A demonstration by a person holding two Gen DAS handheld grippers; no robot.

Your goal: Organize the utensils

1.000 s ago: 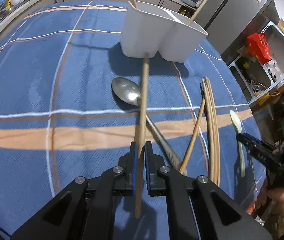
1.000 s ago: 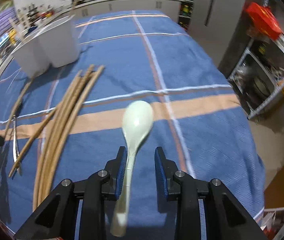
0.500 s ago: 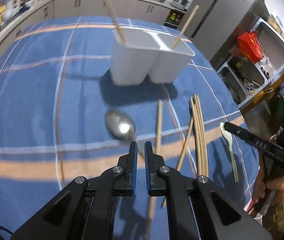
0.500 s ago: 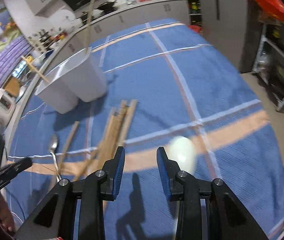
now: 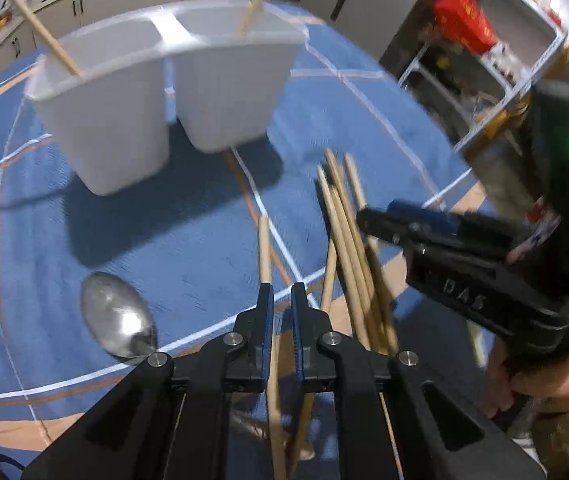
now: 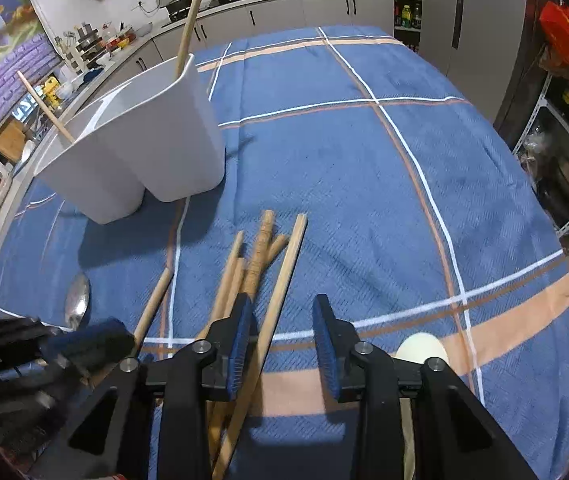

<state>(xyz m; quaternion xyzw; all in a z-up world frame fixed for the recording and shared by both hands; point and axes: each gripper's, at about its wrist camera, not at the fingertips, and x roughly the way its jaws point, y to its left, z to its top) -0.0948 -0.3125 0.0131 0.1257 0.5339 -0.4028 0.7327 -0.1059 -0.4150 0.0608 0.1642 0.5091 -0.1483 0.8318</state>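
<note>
- The left tool (image 5: 280, 316) held a chopstick a second ago; that stick now lies on the surface and the jaws stand nearly together, pressing on nothing, with the loose chopstick (image 5: 265, 252) running under them.
- The right tool (image 6: 280, 340) has swung off the pale spoon (image 6: 422, 350) and over the chopstick bundle (image 6: 256, 264); its jaws have just been opening, and one stick lies between them, ungripped.
- Around the tools, the blue checked cloth on the surface (image 6: 364, 160) carries everything left to sort: the bundle, the single stick, the pale spoon at the right tool's side, and a metal spoon (image 5: 118, 316) left of the left tool.
- Beyond them stands the white two-compartment holder (image 5: 156, 92), upright. Each compartment shows one wooden stick leaning out; nothing else in them can be made out.
- I judge the job barely begun: two sticks stowed, most chopsticks and both spoons on the cloth.
- Next, probably, the right tool closes on a stick from the bundle.
</note>
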